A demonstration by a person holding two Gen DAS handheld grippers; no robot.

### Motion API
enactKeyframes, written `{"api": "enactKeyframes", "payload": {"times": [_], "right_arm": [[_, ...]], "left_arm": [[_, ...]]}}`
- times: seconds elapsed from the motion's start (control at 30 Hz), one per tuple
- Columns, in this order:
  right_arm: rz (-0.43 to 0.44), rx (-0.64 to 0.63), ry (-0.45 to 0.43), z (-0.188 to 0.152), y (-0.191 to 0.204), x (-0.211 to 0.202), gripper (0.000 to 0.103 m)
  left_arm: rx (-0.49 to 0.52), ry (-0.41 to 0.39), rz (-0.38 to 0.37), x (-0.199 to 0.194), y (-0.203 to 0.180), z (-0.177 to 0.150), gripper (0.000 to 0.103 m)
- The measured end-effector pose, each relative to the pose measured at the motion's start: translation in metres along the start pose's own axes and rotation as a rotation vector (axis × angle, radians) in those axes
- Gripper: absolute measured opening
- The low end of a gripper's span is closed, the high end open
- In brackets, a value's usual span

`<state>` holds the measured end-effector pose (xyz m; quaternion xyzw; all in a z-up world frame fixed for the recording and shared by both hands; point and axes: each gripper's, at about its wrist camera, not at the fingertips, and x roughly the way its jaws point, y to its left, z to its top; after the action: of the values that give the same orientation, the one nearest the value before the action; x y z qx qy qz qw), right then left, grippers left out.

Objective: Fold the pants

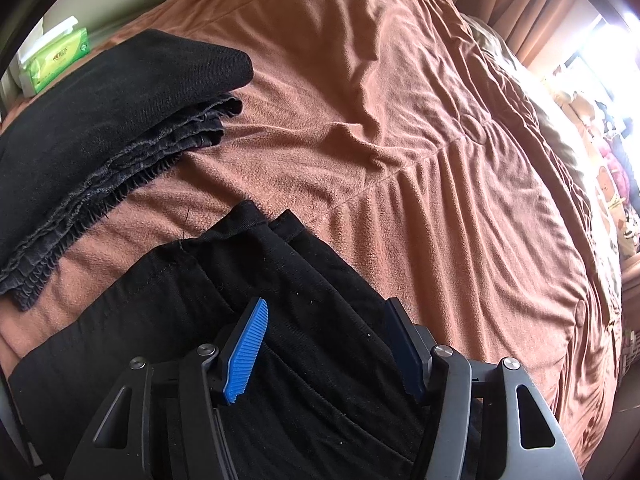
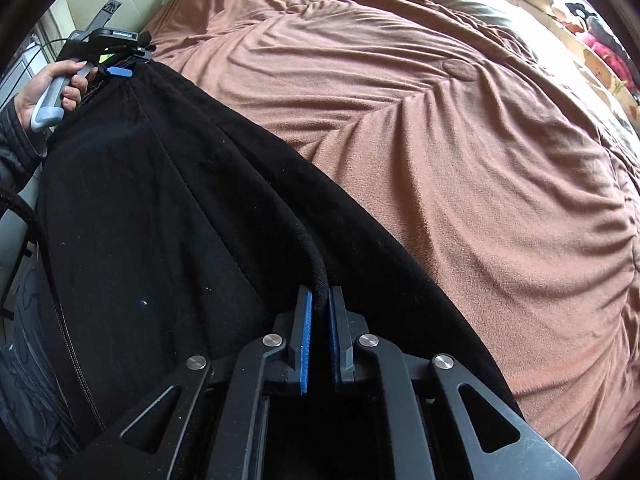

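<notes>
Left hand-held gripper (image 1: 324, 344): jaws wide apart over black pants (image 1: 240, 320), gripping nothing.
Right hand-held gripper (image 2: 319, 332): clamped on pants edge.
Hidden: pants cut off below.
Nearby: folded dark garment (image 1: 100, 132), tissue pack (image 1: 56, 60) on bed (image 1: 440, 160).

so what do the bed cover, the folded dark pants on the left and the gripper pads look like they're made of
Bed cover: brown fleece or terry-like cloth, judging by its matte, nubby, creased surface. Folded pants: probably faded black denim, with a twill weave and frayed hems. Gripper pads: blue, likely rubber or soft plastic, ridged.
</notes>
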<state>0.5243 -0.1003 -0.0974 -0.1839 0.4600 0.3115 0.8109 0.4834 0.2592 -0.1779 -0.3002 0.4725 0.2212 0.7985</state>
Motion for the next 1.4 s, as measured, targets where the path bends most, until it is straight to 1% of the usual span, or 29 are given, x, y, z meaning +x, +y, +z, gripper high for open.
{"api": "enactKeyframes", "payload": {"times": [0.13, 0.27, 0.33, 0.43, 0.47, 0.5, 0.53, 0.57, 0.67, 0.73, 0.8, 0.97, 1.03, 1.13, 1.27, 1.33, 1.4], "right_arm": [[0.002, 0.038, -0.049, -0.003, 0.004, -0.011, 0.002], [-0.010, 0.044, -0.083, -0.007, 0.013, -0.017, 0.002], [-0.006, 0.064, -0.097, -0.011, 0.011, -0.023, 0.002], [-0.020, 0.049, -0.112, -0.012, 0.018, -0.025, 0.002], [-0.021, 0.049, -0.116, -0.014, 0.019, -0.026, 0.002], [-0.021, 0.053, -0.123, -0.017, 0.019, -0.029, 0.002], [-0.021, 0.057, -0.129, -0.018, 0.018, -0.030, 0.002], [-0.022, 0.063, -0.135, -0.020, 0.018, -0.032, 0.001], [-0.029, 0.080, -0.153, -0.024, 0.016, -0.037, 0.001], [-0.043, 0.085, -0.167, -0.023, 0.013, -0.041, 0.001], [-0.059, 0.095, -0.177, -0.023, 0.012, -0.044, 0.001], [-0.096, 0.120, -0.173, -0.014, 0.011, -0.042, 0.001], [-0.118, 0.123, -0.159, -0.009, 0.011, -0.037, 0.001], [-0.130, 0.150, -0.131, -0.003, 0.009, -0.025, 0.000], [-0.158, 0.171, -0.081, 0.003, 0.004, -0.001, 0.000], [-0.151, 0.190, -0.037, 0.006, 0.001, 0.016, 0.000], [-0.132, 0.239, 0.003, 0.008, -0.005, 0.029, 0.001]], "left_arm": [[-0.027, 0.014, 0.017, 0.011, 0.004, 0.004, 0.062], [-0.038, 0.028, 0.068, 0.023, 0.005, 0.005, 0.055], [-0.045, 0.042, 0.080, 0.030, 0.006, 0.005, 0.055], [-0.030, 0.042, 0.121, 0.032, 0.001, 0.007, 0.053], [-0.031, 0.034, 0.132, 0.032, 0.000, 0.007, 0.042], [-0.035, 0.025, 0.129, 0.031, 0.000, 0.008, 0.019], [-0.044, 0.025, 0.112, 0.030, 0.001, 0.009, 0.006], [-0.056, 0.027, 0.100, 0.027, 0.002, 0.009, 0.003], [-0.059, -0.011, 0.065, 0.011, 0.005, 0.010, 0.002], [-0.079, -0.043, 0.031, -0.002, 0.008, 0.011, 0.001], [-0.085, -0.065, 0.014, -0.011, 0.006, 0.014, 0.001], [-0.066, -0.097, 0.016, -0.016, -0.008, 0.023, 0.001], [-0.063, -0.090, 0.021, -0.010, -0.012, 0.027, 0.001], [-0.064, -0.056, 0.034, 0.007, -0.015, 0.029, 0.001], [-0.037, -0.022, 0.051, 0.029, -0.017, 0.026, 0.002], [-0.017, 0.000, 0.062, 0.039, -0.019, 0.025, 0.002], [-0.004, -0.009, 0.057, 0.037, -0.020, 0.023, 0.004]]}}
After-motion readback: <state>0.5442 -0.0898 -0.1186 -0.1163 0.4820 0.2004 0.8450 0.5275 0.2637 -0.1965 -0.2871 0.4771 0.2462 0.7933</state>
